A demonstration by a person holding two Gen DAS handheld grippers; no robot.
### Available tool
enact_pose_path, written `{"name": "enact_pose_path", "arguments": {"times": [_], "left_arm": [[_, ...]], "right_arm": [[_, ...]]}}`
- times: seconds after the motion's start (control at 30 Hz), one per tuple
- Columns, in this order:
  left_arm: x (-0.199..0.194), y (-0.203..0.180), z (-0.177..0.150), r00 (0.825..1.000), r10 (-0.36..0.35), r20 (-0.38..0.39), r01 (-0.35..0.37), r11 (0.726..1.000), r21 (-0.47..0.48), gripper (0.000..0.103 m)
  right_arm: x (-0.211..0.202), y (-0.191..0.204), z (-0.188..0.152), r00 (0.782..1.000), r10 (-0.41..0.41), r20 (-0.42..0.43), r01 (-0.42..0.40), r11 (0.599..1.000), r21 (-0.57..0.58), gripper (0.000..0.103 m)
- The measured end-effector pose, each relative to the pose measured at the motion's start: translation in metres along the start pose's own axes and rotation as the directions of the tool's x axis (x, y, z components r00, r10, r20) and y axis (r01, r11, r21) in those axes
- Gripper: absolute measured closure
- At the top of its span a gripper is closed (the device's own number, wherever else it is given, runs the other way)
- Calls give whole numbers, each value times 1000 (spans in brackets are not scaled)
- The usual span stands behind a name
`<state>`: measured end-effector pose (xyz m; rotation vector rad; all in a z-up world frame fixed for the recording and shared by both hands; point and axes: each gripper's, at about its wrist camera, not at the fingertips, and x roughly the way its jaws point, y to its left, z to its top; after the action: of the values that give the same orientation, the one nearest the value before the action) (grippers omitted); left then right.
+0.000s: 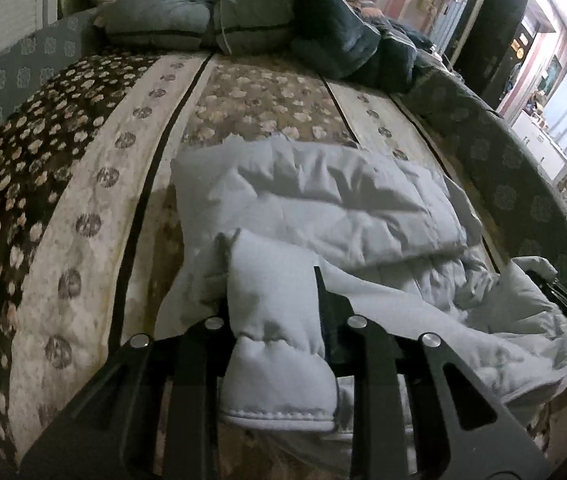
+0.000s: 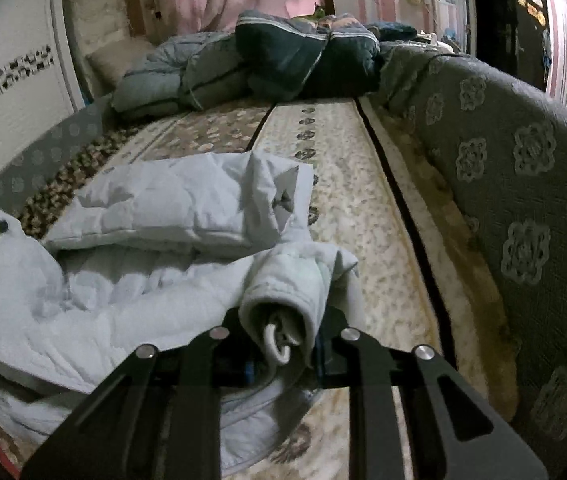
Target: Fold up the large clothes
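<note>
A pale blue-white puffy jacket (image 1: 323, 208) lies crumpled on the patterned bed cover, one part folded over across its far side. My left gripper (image 1: 273, 304) is shut on a padded edge of the jacket, which bulges between the fingers. My right gripper (image 2: 283, 320) is shut on a rolled cuff or corner of the same jacket (image 2: 155, 208), with a white loop hanging from the roll. The right gripper also shows at the right edge of the left wrist view (image 1: 563, 292).
The bed cover (image 1: 83, 208) has brown floral and cream stripes. Folded grey and dark green quilted jackets (image 2: 243, 64) are piled at the far end. A grey patterned sofa back (image 2: 523, 200) runs along the right side. Wall and cushions stand at the far left.
</note>
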<state>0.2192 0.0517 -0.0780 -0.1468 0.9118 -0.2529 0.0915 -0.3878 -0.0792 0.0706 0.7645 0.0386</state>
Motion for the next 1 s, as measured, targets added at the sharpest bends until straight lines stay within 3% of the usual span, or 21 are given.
{"name": "enact_pose_path", "arguments": {"times": [0.27, 0.4, 0.53, 0.7, 0.83, 1.0], "left_arm": [[23, 10, 39, 1000, -6, 17, 7, 998, -59, 80], [9, 24, 57, 998, -8, 56, 13, 995, -94, 80], [-17, 34, 78, 993, -10, 120, 29, 987, -157, 81], [-39, 26, 127, 975, 39, 218, -11, 991, -131, 81], [2, 31, 163, 973, 126, 195, -108, 989, -100, 80], [103, 55, 164, 988, 157, 9, -155, 982, -105, 80]], "right_arm": [[22, -11, 49, 999, -13, 30, 11, 997, 77, 83], [25, -12, 82, 996, -1, 84, -10, 992, 130, 83], [19, 1, 124, 982, -15, 186, -4, 995, 103, 84], [26, 11, 179, 961, -67, 267, 34, 991, 127, 84], [75, 12, 203, 969, -151, 195, 128, 984, 122, 83], [161, 13, 184, 986, -165, 12, 164, 983, 78, 83]]}}
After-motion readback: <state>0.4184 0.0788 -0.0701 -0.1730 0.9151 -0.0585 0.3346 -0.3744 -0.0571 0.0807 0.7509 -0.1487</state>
